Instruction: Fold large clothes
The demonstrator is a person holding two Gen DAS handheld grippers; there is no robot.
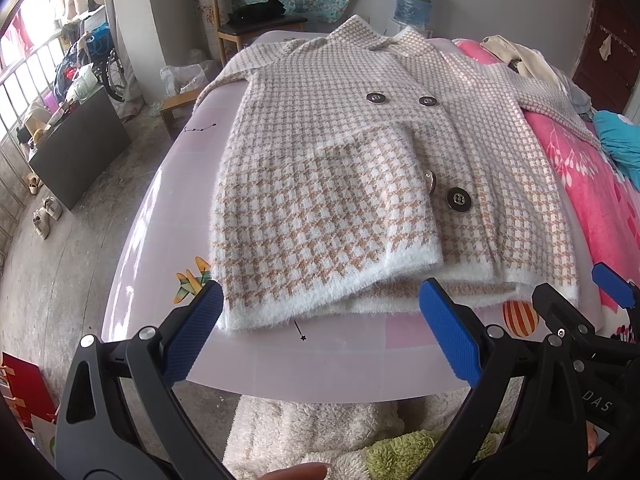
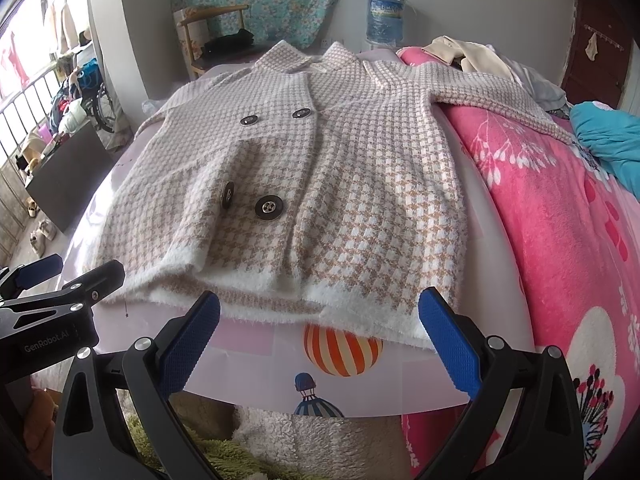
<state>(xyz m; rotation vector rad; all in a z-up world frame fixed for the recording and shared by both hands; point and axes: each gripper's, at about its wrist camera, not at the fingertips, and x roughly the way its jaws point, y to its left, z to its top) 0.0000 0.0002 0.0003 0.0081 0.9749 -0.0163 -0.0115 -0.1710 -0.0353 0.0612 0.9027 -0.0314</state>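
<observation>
Left claw (image 1: 320, 332) was wide, holding nothing, its blue pads (image 1: 192, 336) hovering just off the near hem of the houndstooth coat (image 1: 320, 184). Coat lay flat, front up, on the pale pink desk (image 1: 160, 216): collar at the far end, hem near, four dark buttons (image 1: 458, 199) showing, one front panel folded over the left half. Right sleeve trailed off onto the pink floral blanket (image 2: 560, 240) to the right. Right claw (image 2: 320, 340) was also wide and empty, near the hem's right part, above the striped balloon print (image 2: 340, 352) on the desk. Claws sat side by side, apart. Far back: wooden chair (image 1: 240, 12), water jug (image 2: 384, 16).
</observation>
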